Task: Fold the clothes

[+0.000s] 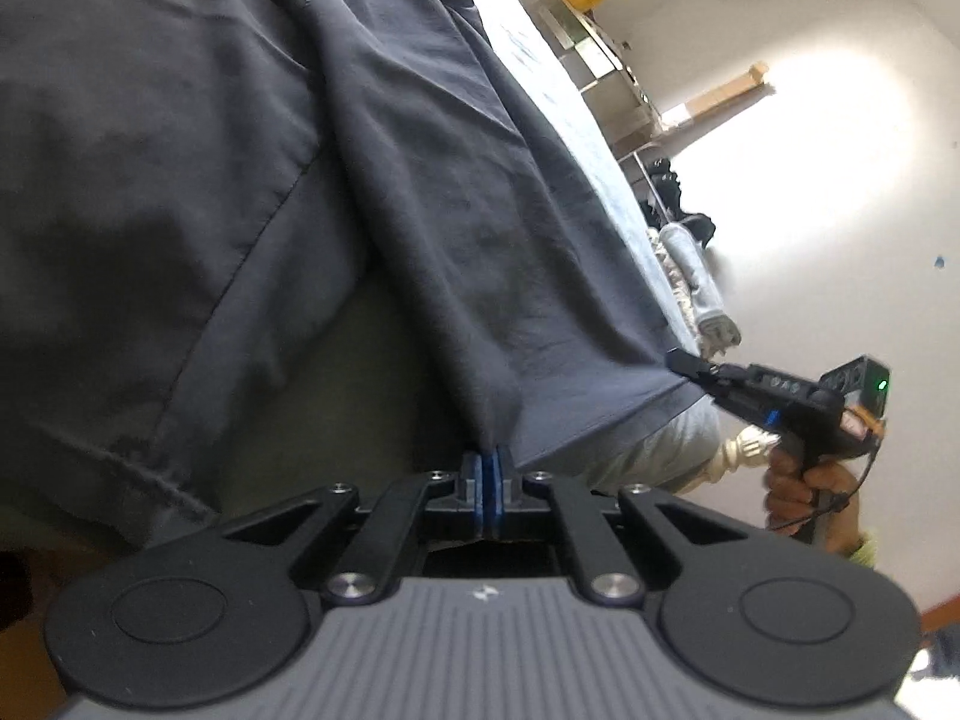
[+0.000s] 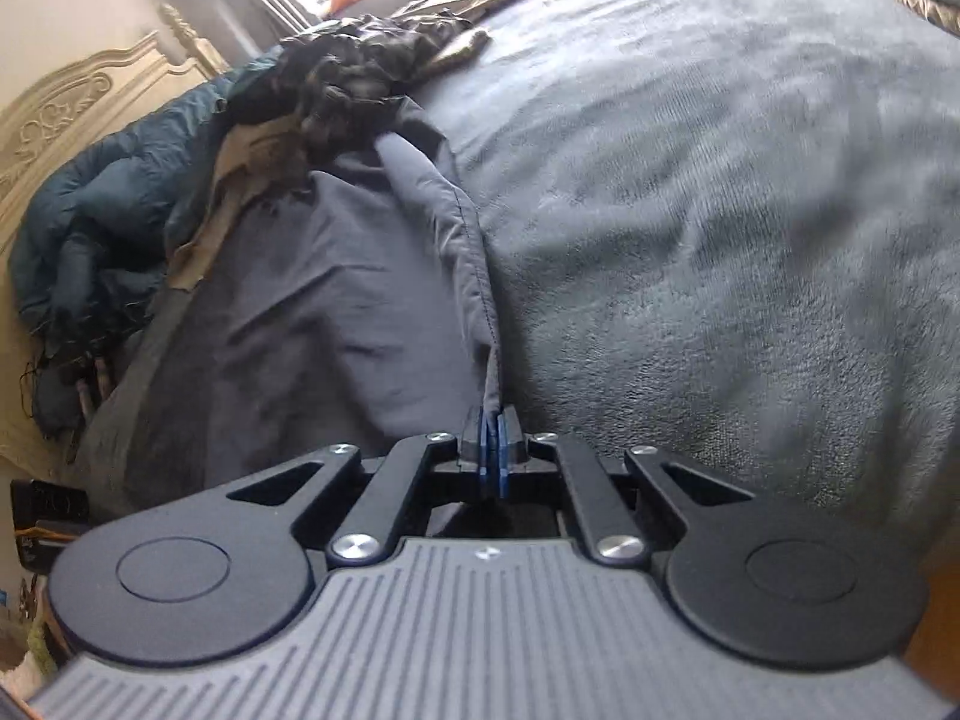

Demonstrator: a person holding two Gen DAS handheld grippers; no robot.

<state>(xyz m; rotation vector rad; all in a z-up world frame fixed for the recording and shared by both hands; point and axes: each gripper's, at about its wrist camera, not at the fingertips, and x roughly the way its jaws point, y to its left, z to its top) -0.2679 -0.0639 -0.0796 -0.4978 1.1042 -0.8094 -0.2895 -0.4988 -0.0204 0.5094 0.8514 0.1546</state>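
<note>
Grey blanket (image 2: 720, 210) underneath, clothes heap (image 2: 360, 60) behind, both grippers' fingers (image 1: 491, 462) pinching dark garment (image 1: 420, 180) edge.

Plain dark grey garment (image 1: 420, 192), fuzzy grey-blue blanket (image 2: 720, 210), teal quilt (image 2: 102, 192), blue-padded fingers (image 2: 483, 456).

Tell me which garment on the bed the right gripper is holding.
The smooth grey-blue garment, pinched at its hem by the right gripper; the crumpled black and teal clothes lie untouched behind.

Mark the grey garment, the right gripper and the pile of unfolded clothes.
grey garment (image 1: 432, 192): left wrist view, on its broad hanging panel.
right gripper (image 2: 494, 462): right wrist view, between its closed blue pads.
pile of unfolded clothes (image 2: 354, 72): right wrist view, on the dark crumpled top.
</note>
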